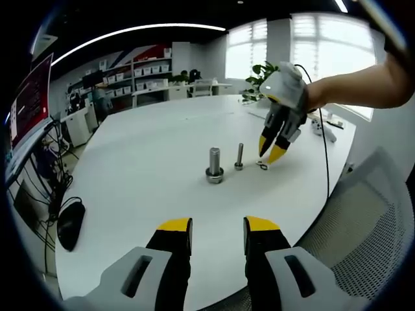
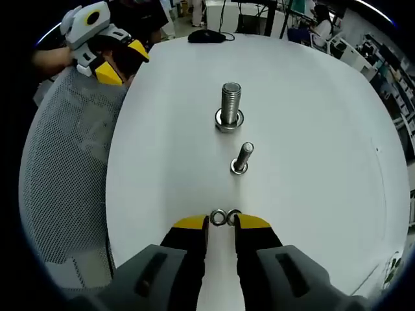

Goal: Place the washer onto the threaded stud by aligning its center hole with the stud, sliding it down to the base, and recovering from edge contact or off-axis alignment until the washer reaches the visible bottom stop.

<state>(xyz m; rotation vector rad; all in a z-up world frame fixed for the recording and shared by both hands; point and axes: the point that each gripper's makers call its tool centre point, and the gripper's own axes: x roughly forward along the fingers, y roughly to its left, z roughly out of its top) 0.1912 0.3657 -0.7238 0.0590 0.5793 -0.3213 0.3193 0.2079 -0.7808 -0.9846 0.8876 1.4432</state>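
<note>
In the right gripper view, the right gripper (image 2: 221, 223) is lying low over the white table (image 2: 311, 129), its yellow-tipped jaws parted, with two small washers (image 2: 224, 217) lying side by side on the table between the tips. At twelve o'clock from them, a thin threaded stud (image 2: 241, 157) is standing in its base, and a thicker stud (image 2: 230, 107) is standing beyond it.

In the left gripper view, the left gripper (image 1: 217, 226) is hovering near the table edge, jaws apart and holding nothing. A black mouse (image 1: 70, 223) is sitting at nine o'clock.
</note>
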